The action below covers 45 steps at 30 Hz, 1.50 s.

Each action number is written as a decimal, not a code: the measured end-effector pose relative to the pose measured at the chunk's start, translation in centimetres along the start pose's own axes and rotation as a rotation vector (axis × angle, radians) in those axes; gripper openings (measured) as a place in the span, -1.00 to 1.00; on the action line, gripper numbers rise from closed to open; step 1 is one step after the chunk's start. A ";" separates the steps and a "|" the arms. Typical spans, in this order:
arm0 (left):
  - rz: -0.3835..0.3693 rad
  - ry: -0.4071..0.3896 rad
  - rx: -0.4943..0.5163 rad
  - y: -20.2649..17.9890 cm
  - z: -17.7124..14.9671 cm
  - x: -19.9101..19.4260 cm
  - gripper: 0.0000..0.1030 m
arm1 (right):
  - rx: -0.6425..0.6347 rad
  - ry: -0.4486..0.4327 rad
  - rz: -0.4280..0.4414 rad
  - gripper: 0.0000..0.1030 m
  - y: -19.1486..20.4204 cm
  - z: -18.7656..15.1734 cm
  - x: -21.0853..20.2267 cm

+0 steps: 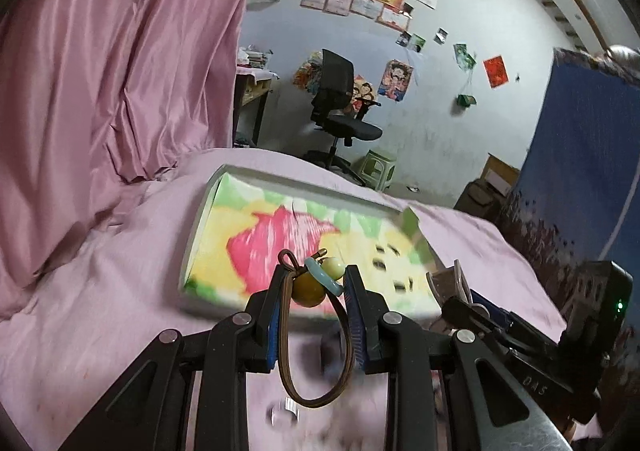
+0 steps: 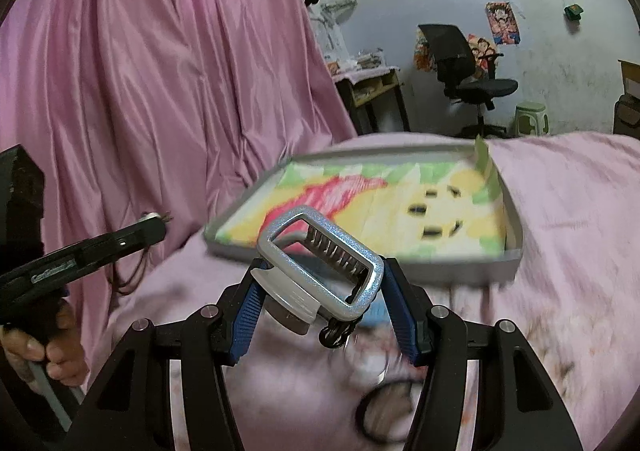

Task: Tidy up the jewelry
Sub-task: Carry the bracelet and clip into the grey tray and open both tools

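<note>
My left gripper (image 1: 314,283) is shut on a brown cord bracelet (image 1: 316,351) with a yellow-brown bead, a pale green bead and a blue ring; its loop hangs between the fingers. It hovers just before the near edge of a shallow grey tray (image 1: 200,219) lined with pink, yellow and green paper. My right gripper (image 2: 320,279) is shut on a silver glittery claw hair clip (image 2: 320,263), held above the bed near the same tray (image 2: 516,219). The right gripper also shows in the left wrist view (image 1: 460,283), and the left gripper in the right wrist view (image 2: 156,227).
The tray lies on a bed with a pink sheet (image 1: 100,311). A pink curtain (image 1: 100,71) hangs on the left. A blurred ring (image 1: 284,411) and a dark hair tie (image 2: 384,411) lie on the sheet below the grippers. A blue cloth (image 1: 580,171) hangs right.
</note>
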<state>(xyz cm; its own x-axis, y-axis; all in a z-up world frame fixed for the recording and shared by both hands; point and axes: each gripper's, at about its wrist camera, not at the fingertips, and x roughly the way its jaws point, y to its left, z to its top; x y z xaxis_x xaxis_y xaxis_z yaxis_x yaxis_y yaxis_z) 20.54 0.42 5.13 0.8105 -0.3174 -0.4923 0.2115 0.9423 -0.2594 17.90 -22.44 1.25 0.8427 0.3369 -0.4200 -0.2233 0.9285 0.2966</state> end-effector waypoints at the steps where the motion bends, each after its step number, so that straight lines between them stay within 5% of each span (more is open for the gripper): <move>1: 0.011 0.001 0.002 0.1 0.5 0.9 -0.49 | 0.003 -0.005 -0.004 0.03 -0.2 0.8 0.7; 11: 0.101 0.178 -0.057 3.0 1.8 10.4 -0.49 | 0.034 0.129 -0.083 0.03 -2.0 3.9 9.9; 21: 0.173 0.302 0.016 2.7 0.2 13.1 -0.49 | 0.035 0.257 -0.127 0.03 -3.1 2.0 12.9; 27: 0.138 0.263 0.017 2.8 0.2 12.0 -0.41 | 0.012 0.258 -0.128 0.04 -2.9 1.7 12.4; 31: 0.134 0.168 0.007 2.6 0.4 10.0 0.36 | -0.010 0.238 -0.146 0.08 -2.6 1.6 11.5; 45: 0.171 -0.089 0.120 0.2 -1.2 1.3 0.81 | -0.060 -0.062 -0.162 0.53 -0.9 2.5 2.7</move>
<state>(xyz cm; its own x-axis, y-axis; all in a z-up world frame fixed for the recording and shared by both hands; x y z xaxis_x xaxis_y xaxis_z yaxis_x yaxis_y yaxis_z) 21.00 0.02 3.44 0.8842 -0.1462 -0.4436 0.1260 0.9892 -0.0749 21.64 -22.70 2.02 0.8984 0.1735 -0.4036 -0.1095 0.9781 0.1768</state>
